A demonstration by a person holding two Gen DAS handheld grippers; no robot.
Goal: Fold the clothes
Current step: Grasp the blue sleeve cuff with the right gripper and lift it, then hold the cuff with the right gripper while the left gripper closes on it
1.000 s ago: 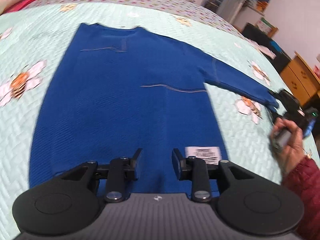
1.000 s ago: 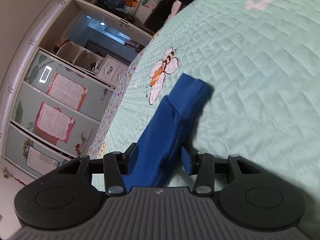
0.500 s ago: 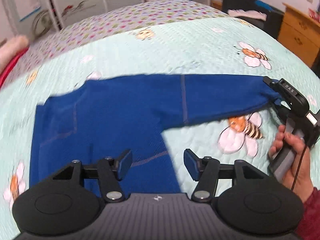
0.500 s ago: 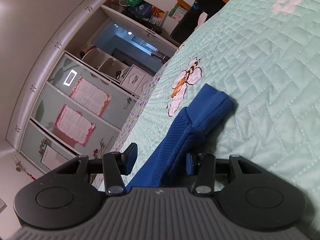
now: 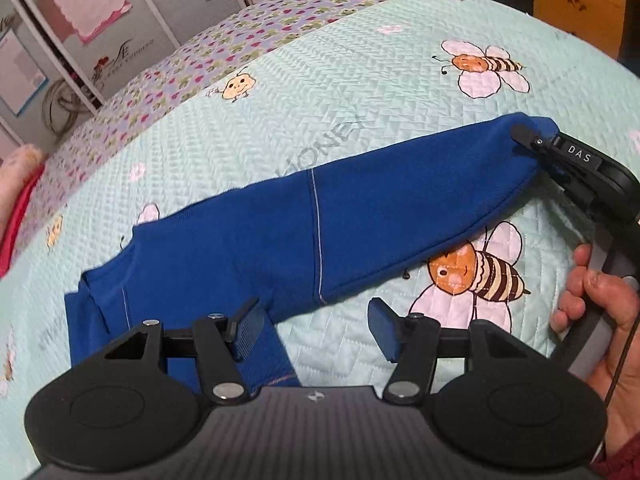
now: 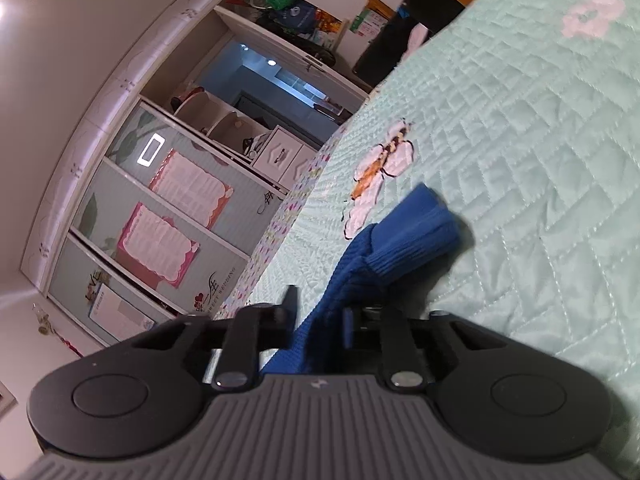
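Left wrist view: blue sweater (image 5: 248, 256) lies flat mid-bed (image 5: 360, 92), sleeve stretched toward the bed's right edge; right gripper (image 6: 318, 314), jaws closing, pinches its cuff for folding inward; left gripper (image 5: 316, 330) hovers wide, empty, near the armpit.

Sweater (image 5: 360, 216): solid royal blue, fine knit rib, pale contrast seam stitching. Quilt (image 5: 340, 80): mint green, diamond-stitched, printed with orange-and-black striped bees on white-pink flowers, plus a lilac border band of small green and pink motifs. Grippers: left (image 5: 316, 326) black with blue pads, right (image 6: 320, 316) black with grey ribbed body; wardrobe (image 6: 168, 208) pale grey-green with pink-framed panels.
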